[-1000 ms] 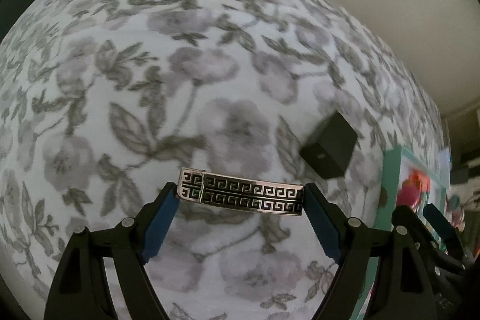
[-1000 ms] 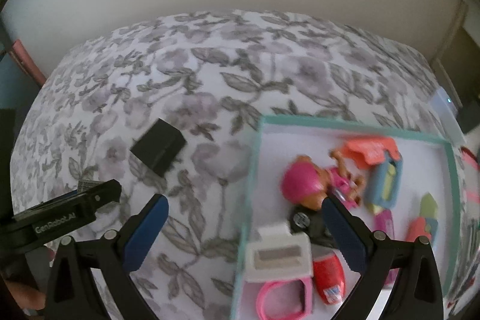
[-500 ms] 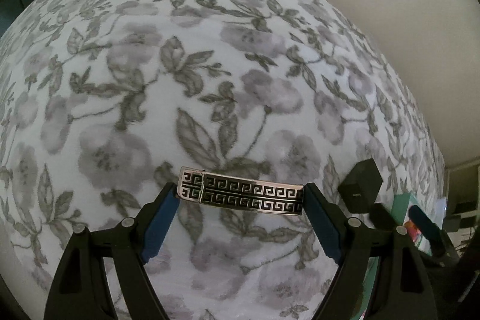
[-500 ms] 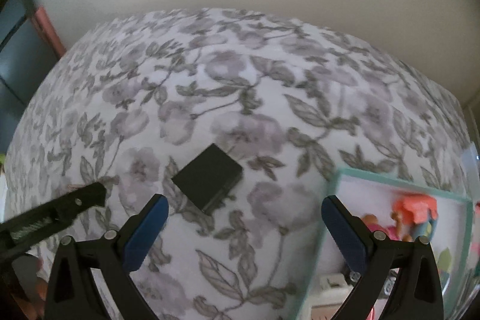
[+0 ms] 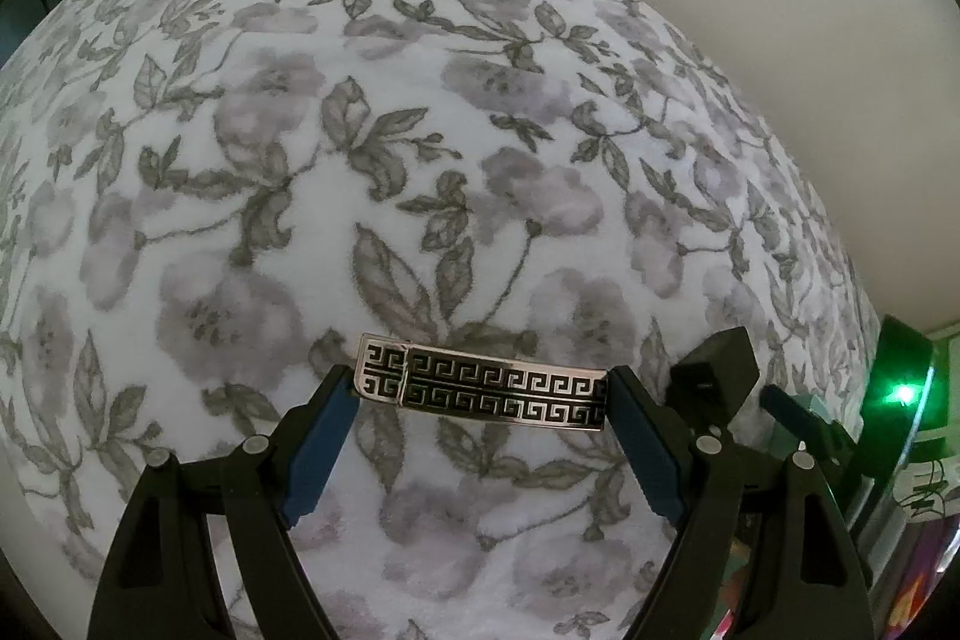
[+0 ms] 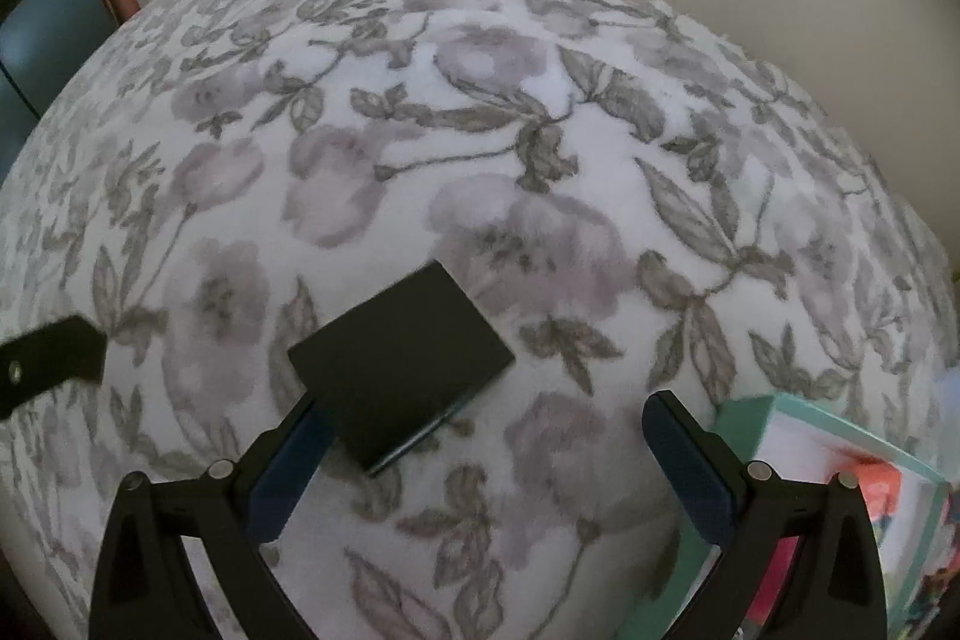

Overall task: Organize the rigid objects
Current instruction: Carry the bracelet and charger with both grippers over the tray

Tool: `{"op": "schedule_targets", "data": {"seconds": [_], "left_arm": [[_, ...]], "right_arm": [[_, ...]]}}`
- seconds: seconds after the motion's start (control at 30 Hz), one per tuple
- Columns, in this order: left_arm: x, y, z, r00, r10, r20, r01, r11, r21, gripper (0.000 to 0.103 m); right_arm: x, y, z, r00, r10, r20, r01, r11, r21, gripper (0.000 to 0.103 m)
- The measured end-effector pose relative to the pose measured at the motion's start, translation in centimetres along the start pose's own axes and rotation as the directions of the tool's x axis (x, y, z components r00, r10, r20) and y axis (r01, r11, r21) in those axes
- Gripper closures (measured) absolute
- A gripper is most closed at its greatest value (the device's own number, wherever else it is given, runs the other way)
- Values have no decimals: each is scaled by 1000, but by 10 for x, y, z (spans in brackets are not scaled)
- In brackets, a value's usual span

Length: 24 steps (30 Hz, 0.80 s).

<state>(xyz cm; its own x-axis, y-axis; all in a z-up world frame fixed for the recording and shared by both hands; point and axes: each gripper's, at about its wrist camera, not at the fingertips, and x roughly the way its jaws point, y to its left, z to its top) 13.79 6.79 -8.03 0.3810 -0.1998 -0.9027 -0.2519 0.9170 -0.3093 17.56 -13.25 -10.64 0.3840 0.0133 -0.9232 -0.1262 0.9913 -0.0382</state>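
Note:
My left gripper (image 5: 480,391) is shut on a flat silver bar with a black key pattern (image 5: 486,388), held crosswise between its blue pads above the flowered cloth (image 5: 420,160). A small black box (image 6: 402,364) lies on the cloth; its lower left corner reaches the left finger of my right gripper (image 6: 486,406), which is open and holds nothing. In the left wrist view the same black box (image 5: 717,376) shows just right of my right finger. The left gripper's black tip (image 6: 48,364) enters the right wrist view at the left edge.
A teal-rimmed tray (image 6: 744,412) with several colourful toys sits at the lower right. A dark device with a green light (image 5: 900,394) stands at the right edge. A pale wall runs behind the cloth.
The right gripper has swung left and down from over the tray to over the black box, which now looks larger. The left gripper rolled slightly, still holding the bar.

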Motion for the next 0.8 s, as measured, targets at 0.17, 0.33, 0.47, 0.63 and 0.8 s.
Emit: {"op": "schedule_targets", "data": {"seconds": [0.17,0.33,0.47,0.63,0.8], "left_arm": [[5,-1,3,1000,-3,-6,3,1000,-1,19],[6,-2,3,1000,-10,-9,10,1000,6,19],[8,-3,3,1000,-5,-15,5,1000,12,19],[10,-1,2,1000,-13,-24,14,1000,10,19],[11,-1,2,999,-19,-29,20,1000,12,19]], "right_arm": [[5,-4,7,1000,15,27,-15,1000,-6,0],[8,-4,15,999,1,37,-2,1000,25,0],[6,7,19,999,-9,47,7,999,34,5],[3,15,18,998,-7,58,5,1000,22,15],[-1,23,16,998,-5,64,6,1000,-7,27]]}}
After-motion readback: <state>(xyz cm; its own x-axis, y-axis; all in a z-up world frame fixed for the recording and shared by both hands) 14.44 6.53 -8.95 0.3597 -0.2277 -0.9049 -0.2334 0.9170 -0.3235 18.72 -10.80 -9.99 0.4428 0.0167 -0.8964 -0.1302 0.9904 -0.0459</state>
